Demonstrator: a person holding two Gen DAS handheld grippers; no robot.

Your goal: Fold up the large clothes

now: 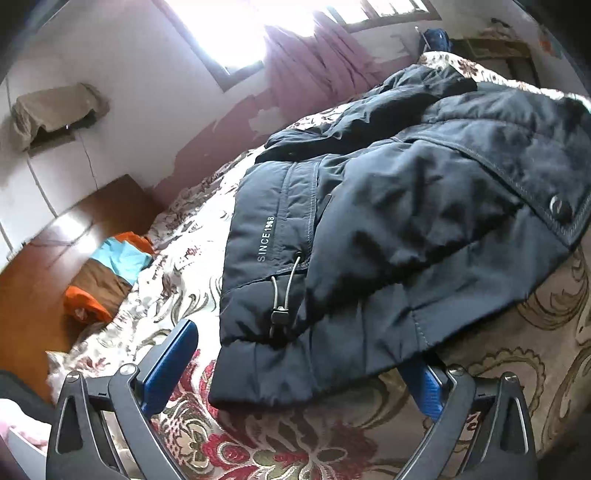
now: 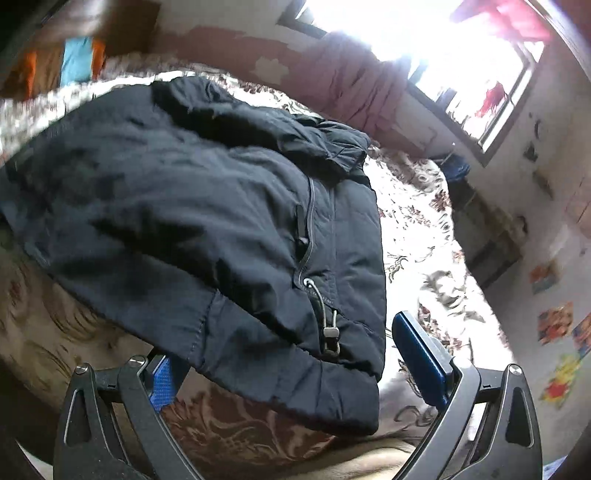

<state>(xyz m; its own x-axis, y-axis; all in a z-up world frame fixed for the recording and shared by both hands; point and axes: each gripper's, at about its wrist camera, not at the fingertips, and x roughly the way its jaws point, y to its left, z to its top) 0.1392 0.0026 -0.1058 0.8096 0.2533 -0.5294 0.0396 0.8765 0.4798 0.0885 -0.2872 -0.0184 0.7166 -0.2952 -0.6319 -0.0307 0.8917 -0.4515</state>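
A dark navy padded jacket point(image 1: 388, 221) lies spread on a floral bedspread point(image 1: 295, 443), its hem with a drawcord toggle point(image 1: 279, 314) nearest me. My left gripper point(image 1: 295, 376) is open and straddles the hem's left corner. Its right finger point(image 1: 424, 391) is partly hidden under the fabric, while the left finger point(image 1: 170, 365) stands free beside it. In the right wrist view the jacket point(image 2: 184, 206) fills the middle. My right gripper point(image 2: 291, 373) is open around the hem's right corner, with its left finger point(image 2: 162, 384) tucked under the cloth and its right finger point(image 2: 421, 358) clear.
An orange, blue and brown cloth point(image 1: 110, 277) lies on the wooden surface point(image 1: 33, 295) left of the bed. Behind the bed are a bright window point(image 1: 221, 33) and a pink curtain point(image 1: 314, 62). Bedspread point(image 2: 424, 240) shows bare to the right of the jacket.
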